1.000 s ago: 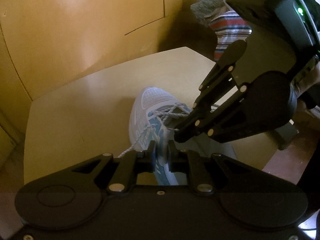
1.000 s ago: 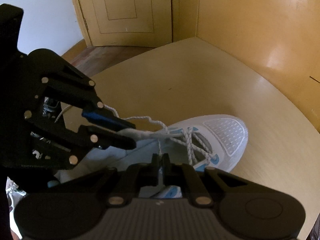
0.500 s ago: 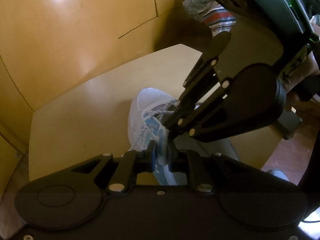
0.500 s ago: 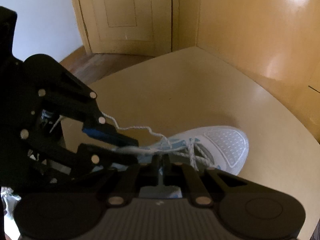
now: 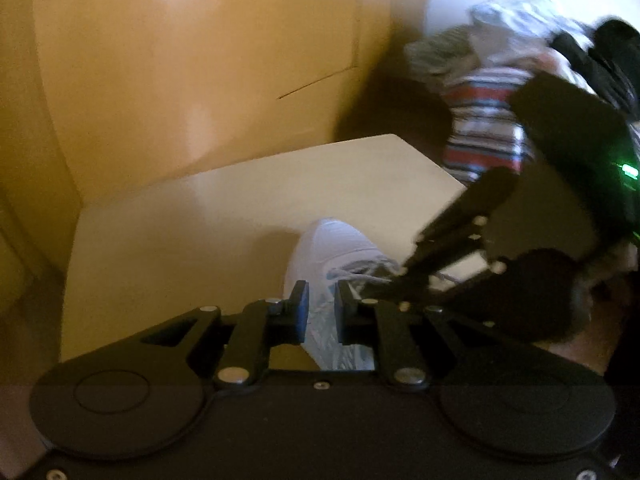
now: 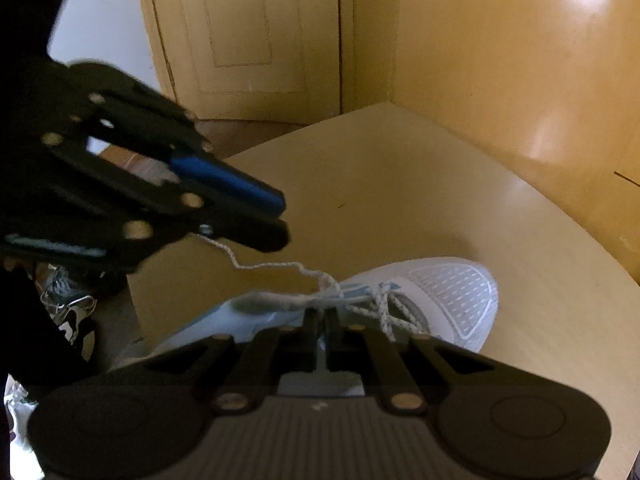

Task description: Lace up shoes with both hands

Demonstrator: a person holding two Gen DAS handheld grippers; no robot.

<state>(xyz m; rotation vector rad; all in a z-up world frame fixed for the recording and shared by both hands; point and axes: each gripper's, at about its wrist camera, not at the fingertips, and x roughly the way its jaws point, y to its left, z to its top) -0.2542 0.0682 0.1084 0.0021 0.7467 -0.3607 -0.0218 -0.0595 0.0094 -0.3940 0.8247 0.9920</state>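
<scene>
My right claw (image 6: 320, 316) sits closed just above the shoe's (image 6: 452, 300) lacing, its fingers nearly together on a strand of lace (image 6: 280, 268) at their tips; I cannot tell for certain that the pads pinch it. The shoe lies directly under and ahead of this claw, toe pointing away to the right, on the table (image 6: 400, 184). Up and to the left of it, my left claw (image 6: 276, 220) has its jaws clamped on the lace's free end, and the lace runs slack from there down to the eyelets. In the left wrist view, the left claw (image 5: 320, 308) shows a narrow gap between its fingers, with the shoe (image 5: 336, 248) below and just ahead. The right claw (image 5: 384, 284) reaches in from the right, tips at the laces. Beyond the table stand a yellow wall (image 5: 200, 80) and a pile of clothes (image 5: 488, 120).
</scene>
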